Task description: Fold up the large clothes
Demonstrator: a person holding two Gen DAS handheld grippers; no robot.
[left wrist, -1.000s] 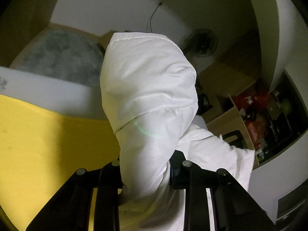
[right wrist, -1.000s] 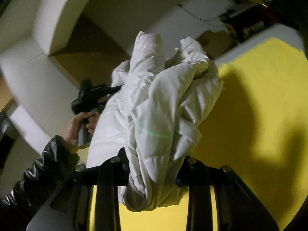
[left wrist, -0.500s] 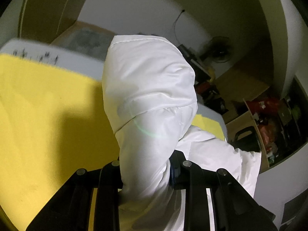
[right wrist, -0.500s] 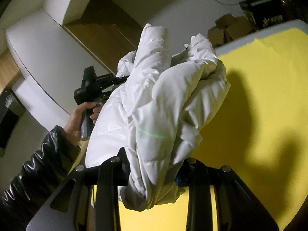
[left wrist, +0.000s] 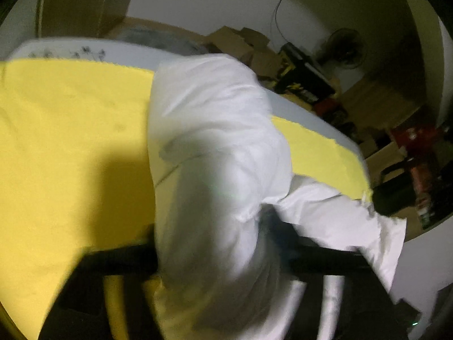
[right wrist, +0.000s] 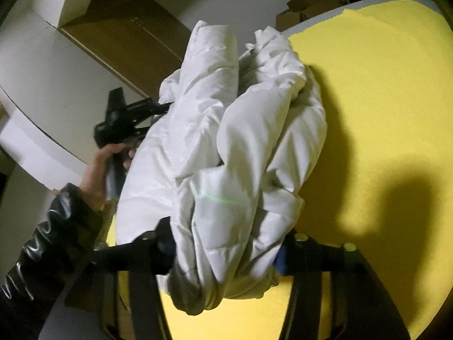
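Observation:
A white puffy jacket (left wrist: 215,147) is held up above a yellow cloth-covered table (left wrist: 70,130). My left gripper (left wrist: 209,246) is shut on a thick fold of it; the view is blurred. In the right wrist view the jacket (right wrist: 243,147) bunches in a heap, and my right gripper (right wrist: 226,255) is shut on its lower folds. The left gripper (right wrist: 127,116) shows there too, in a hand with a black sleeve, at the jacket's left side. The jacket hangs between both grippers over the table (right wrist: 382,99).
Cardboard boxes (left wrist: 240,42) and dark clutter (left wrist: 305,85) stand beyond the table's far edge. A fan (left wrist: 345,48) stands by the wall. Shelves with red items (left wrist: 419,147) are at the right. A brown panel (right wrist: 127,28) and boxes (right wrist: 308,8) lie behind.
Both grippers have tilted down toward the table with the jacket; more yellow surface fills both views. The left view is now motion-blurred. Both grips are unchanged.

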